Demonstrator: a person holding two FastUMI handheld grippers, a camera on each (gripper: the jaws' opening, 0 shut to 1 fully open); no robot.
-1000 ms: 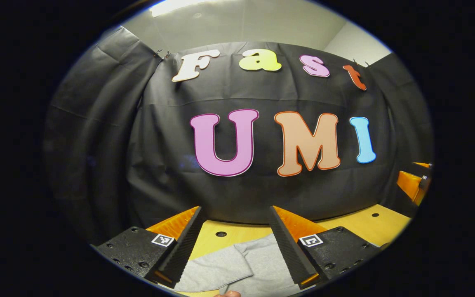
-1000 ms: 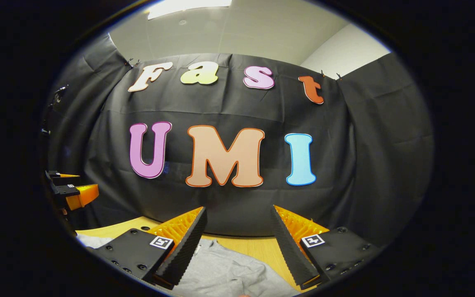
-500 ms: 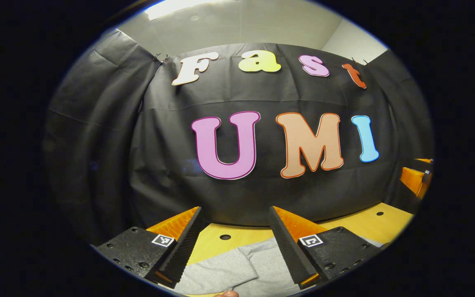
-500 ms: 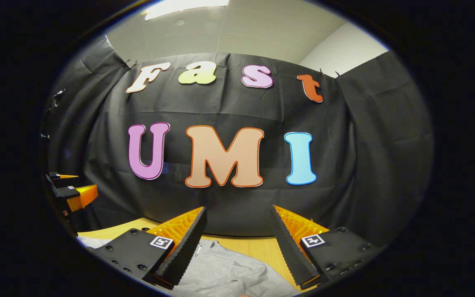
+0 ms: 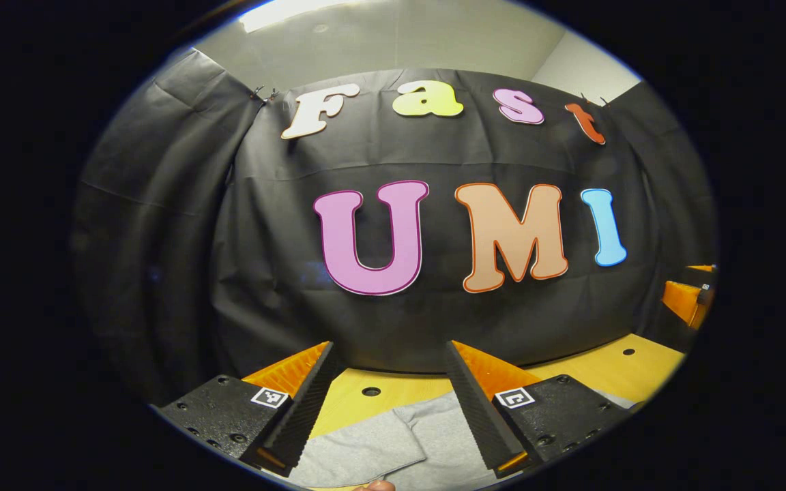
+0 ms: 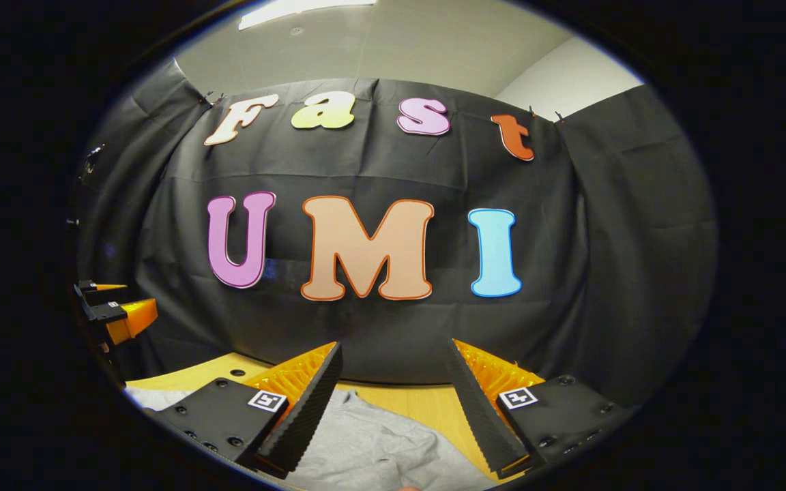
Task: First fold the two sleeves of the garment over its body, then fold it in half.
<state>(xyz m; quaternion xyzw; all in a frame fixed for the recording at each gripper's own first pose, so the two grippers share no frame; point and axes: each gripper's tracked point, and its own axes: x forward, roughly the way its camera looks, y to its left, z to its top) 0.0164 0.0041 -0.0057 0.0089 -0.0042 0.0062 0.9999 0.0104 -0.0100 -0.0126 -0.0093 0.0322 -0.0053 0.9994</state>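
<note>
On one wooden table (image 5: 591, 375), one grey garment (image 6: 372, 447), two grippers agape (image 5: 389, 399) (image 6: 393, 399)

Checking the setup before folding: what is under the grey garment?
The garment lies on a wooden table with holes in its top. What the cloth covers can't be seen.

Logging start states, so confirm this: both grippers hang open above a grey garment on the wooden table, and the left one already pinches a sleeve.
Wrong on the pinch. In the left gripper view the left gripper is open above the grey garment, gripping nothing. The rest holds: right gripper open, wooden table.
</note>
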